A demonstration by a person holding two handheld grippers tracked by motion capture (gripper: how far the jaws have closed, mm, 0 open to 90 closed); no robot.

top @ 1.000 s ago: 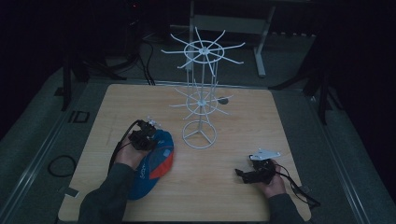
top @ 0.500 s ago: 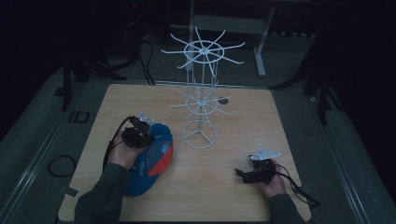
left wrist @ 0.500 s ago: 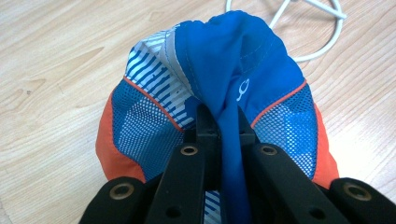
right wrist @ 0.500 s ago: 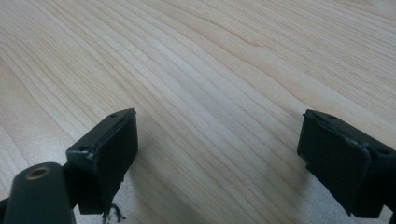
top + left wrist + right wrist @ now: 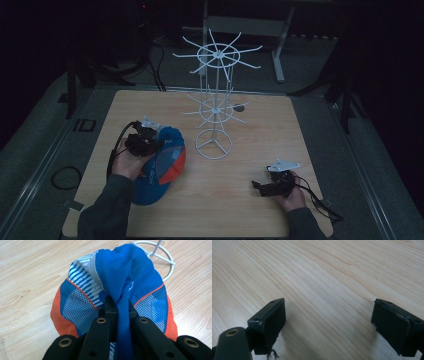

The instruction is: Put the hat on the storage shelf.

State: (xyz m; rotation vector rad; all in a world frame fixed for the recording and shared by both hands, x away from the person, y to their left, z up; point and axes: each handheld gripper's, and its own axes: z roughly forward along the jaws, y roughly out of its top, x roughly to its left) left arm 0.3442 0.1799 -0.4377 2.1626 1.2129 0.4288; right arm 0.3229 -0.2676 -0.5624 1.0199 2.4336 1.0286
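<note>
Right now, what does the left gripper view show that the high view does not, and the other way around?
Left gripper view alone: the jaws closed on a fold of the cap's blue fabric, and its white mesh panels. High view alone: the whole white wire rack, the right gripper apart on the bare table, both forearms. Both: the cap, the rack's ring base, the wooden tabletop.

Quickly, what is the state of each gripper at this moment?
Left gripper: closed on a fold of the blue and orange cap.
Right gripper: open, holding nothing, above the bare wooden table.
</note>
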